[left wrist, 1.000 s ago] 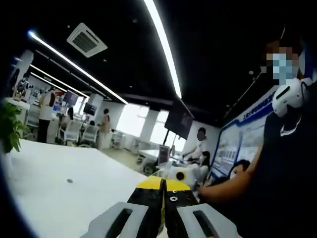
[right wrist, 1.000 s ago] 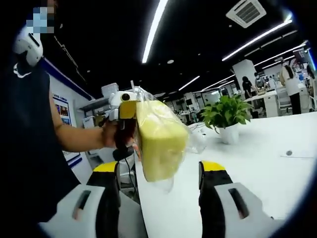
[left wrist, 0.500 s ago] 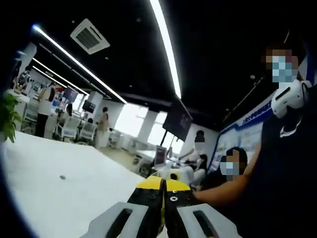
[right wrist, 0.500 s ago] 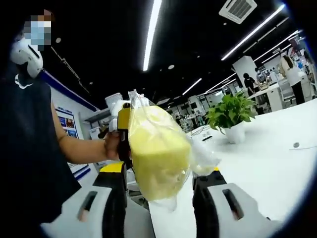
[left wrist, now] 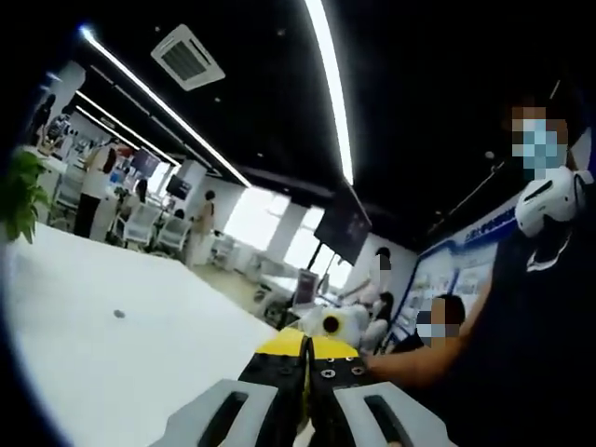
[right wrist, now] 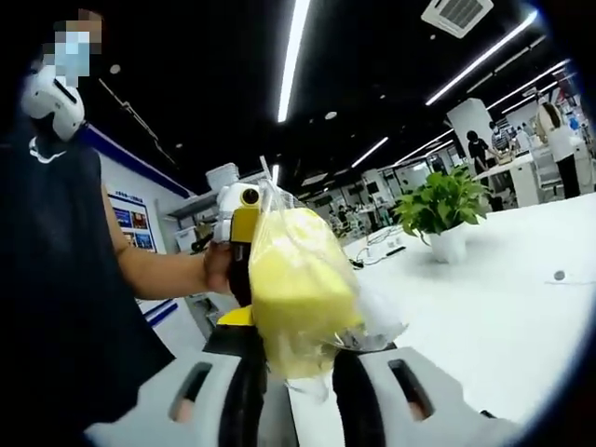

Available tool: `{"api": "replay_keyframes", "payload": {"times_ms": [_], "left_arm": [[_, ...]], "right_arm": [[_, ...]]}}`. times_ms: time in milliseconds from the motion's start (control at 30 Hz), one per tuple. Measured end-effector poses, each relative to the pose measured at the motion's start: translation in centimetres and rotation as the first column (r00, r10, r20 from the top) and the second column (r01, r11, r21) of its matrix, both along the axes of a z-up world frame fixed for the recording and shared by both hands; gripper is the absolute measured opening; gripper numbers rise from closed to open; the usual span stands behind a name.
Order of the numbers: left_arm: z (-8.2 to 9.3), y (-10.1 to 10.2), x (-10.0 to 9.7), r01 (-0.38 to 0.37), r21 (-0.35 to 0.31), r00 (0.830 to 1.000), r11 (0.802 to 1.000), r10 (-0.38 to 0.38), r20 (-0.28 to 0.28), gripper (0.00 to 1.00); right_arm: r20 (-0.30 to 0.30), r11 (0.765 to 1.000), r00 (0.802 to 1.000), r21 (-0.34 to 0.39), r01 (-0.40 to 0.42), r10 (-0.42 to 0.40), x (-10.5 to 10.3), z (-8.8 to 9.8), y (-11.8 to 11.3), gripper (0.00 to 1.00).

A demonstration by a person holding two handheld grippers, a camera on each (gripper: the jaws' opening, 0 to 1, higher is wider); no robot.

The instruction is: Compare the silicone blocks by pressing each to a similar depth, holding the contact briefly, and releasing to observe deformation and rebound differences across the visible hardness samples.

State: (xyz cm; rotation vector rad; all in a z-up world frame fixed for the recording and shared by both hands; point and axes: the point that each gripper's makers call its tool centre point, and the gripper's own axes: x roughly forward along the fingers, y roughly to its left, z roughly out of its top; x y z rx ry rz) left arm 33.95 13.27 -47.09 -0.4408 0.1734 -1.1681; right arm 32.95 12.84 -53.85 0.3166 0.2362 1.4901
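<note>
In the right gripper view, a clear plastic bag [right wrist: 368, 312] sits at centre frame with a yellow silicone block [right wrist: 296, 289] inside it; the loose film bulges out to the lower right of the block and bunches to a twisted tip at the top. The block stands with its long axis roughly up and down the frame, tilted slightly so its top leans left. The right gripper [right wrist: 296, 368] rises from the bottom edge, its two jaws drawn in against the lower part of the bagged block, one on each side, pinching it. Just left of the block's upper part, the left gripper [right wrist: 244, 244] comes in yellow-tipped, held by a hand [right wrist: 217, 270], and touches the bag near its top (whether it is clamped on the film cannot be told from here). Behind, a white table [right wrist: 484, 307] runs across the right of the frame, with a potted plant [right wrist: 445, 212] at right of centre.

In the left gripper view, the left gripper [left wrist: 307, 368] shows at bottom centre with its jaws pressed together, only a thin seam between them. The white table [left wrist: 112, 363] spreads over the lower left.
</note>
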Motion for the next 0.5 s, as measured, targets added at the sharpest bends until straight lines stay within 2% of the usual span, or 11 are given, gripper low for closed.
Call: {"api": "replay_keyframes", "payload": {"times_ms": [133, 300, 500], "left_arm": [[-0.6, 0.0, -0.4, 0.014, 0.028, 1.000, 1.000, -0.014, -0.003, 0.00], [-1.2, 0.5, -0.6, 0.004, 0.063, 1.000, 0.998, -0.006, 0.024, 0.00], [-1.2, 0.8, -0.6, -0.024, 0.058, 0.998, 0.998, 0.021, 0.056, 0.00]], "right_arm": [[0.000, 0.999, 1.000, -0.041, 0.000, 0.000, 0.0, -0.4, -0.2, 0.15], [-0.033, 0.996, 0.999, -0.088, -0.023, 0.021, -0.4, -1.1, 0.3, 0.10], [-0.056, 0.994, 0.998, -0.108, -0.020, 0.014, -0.3, -0.9, 0.5, 0.06]]}}
